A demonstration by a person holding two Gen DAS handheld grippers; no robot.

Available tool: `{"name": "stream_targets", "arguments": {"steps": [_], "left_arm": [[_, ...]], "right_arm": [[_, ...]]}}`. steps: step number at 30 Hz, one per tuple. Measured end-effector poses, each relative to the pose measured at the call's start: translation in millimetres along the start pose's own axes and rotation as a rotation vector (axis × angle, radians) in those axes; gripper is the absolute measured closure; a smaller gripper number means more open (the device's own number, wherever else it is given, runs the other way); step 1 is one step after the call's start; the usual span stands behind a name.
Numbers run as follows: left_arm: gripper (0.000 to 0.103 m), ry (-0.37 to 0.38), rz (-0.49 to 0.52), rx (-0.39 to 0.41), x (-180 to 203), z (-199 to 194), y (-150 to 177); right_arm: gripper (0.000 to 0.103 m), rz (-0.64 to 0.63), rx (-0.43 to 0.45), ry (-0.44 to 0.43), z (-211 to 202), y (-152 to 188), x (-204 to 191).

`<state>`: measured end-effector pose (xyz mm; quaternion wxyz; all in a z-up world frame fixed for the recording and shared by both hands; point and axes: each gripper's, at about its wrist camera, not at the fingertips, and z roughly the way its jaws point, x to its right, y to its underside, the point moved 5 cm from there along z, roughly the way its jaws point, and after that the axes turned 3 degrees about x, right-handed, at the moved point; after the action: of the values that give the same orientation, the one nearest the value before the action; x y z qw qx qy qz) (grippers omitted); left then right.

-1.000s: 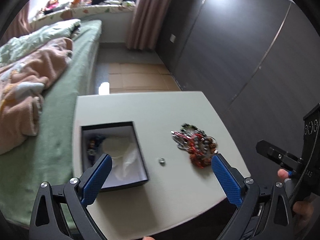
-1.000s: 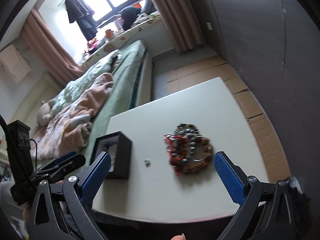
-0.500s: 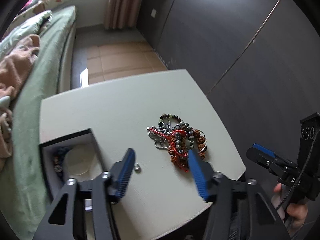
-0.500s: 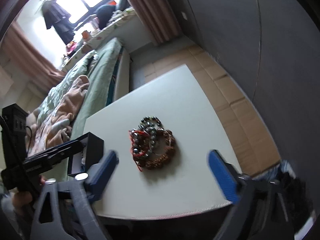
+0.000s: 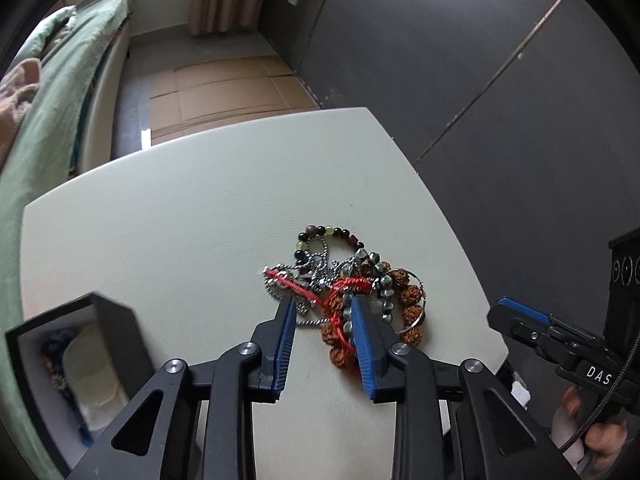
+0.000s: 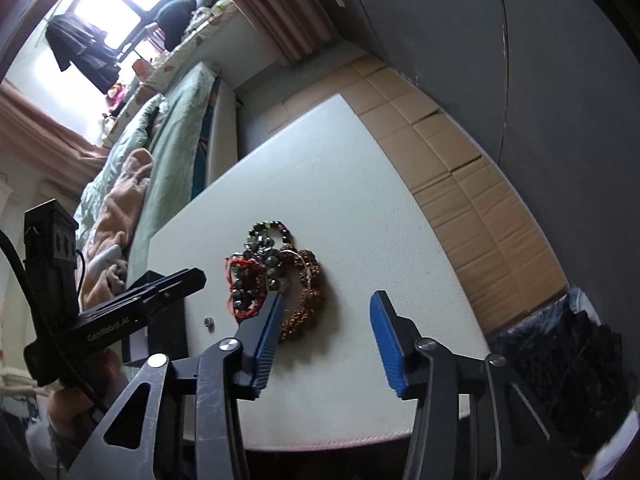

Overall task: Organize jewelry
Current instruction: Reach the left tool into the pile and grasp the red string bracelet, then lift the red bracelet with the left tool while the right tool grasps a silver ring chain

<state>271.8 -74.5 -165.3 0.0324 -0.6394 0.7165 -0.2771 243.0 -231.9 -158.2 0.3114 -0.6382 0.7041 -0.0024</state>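
Left claw (image 5: 323, 303): jaws just been closing, straddling red cord in the jewelry tangle (image 5: 352, 300), not yet pinching. Right claw (image 6: 326, 300): also closing, tangle at its left pad, empty. Likely to lift the whole knot, spilling beads off the table (image 5: 180, 216).

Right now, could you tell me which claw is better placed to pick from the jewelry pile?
Left. The left claw already straddles the jewelry pile; the right claw sits mostly beside it.

Right hand-held gripper (image 6: 324, 308), jaws just closing, hovers beside tangled jewelry (image 6: 276, 276).
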Motion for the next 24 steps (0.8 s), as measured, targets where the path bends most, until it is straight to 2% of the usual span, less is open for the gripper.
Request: {"name": "stream_targets", "arguments": {"steps": [6, 8, 9, 12, 14, 16, 17, 19, 24], "left_arm": [[0.075, -0.024, 0.038, -0.033, 0, 18, 4], [0.077, -0.045, 0.047, -0.039, -2, 23, 4], [0.081, -0.047, 0.047, -0.038, -3, 25, 4], [0.083, -0.029, 0.024, -0.031, -8, 27, 3], [0.095, -0.007, 0.017, -0.043, -9, 29, 3], [0.101, 0.000, 0.015, -0.044, -10, 29, 3], [0.101, -0.003, 0.016, -0.042, -10, 28, 4], [0.101, 0.011, 0.018, -0.023, -8, 24, 2], [0.102, 0.052, 0.032, 0.022, -2, 0, -2]], "right_arm": [[0.056, -0.029, -0.022, 0.016, 12, -6, -10], [0.056, -0.034, -0.029, 0.018, 15, -7, -13], [0.056, -0.036, -0.033, 0.020, 17, -8, -14], [0.056, -0.042, -0.046, 0.027, 24, -9, -18], [0.056, -0.048, -0.056, 0.036, 29, -10, -20], [0.057, -0.057, -0.069, 0.048, 36, -11, -23], [0.057, -0.062, -0.074, 0.055, 40, -12, -24], [0.069, -0.068, -0.089, 0.065, 47, -12, -26], [0.073, -0.072, -0.119, 0.099, 59, -12, -26]]}}
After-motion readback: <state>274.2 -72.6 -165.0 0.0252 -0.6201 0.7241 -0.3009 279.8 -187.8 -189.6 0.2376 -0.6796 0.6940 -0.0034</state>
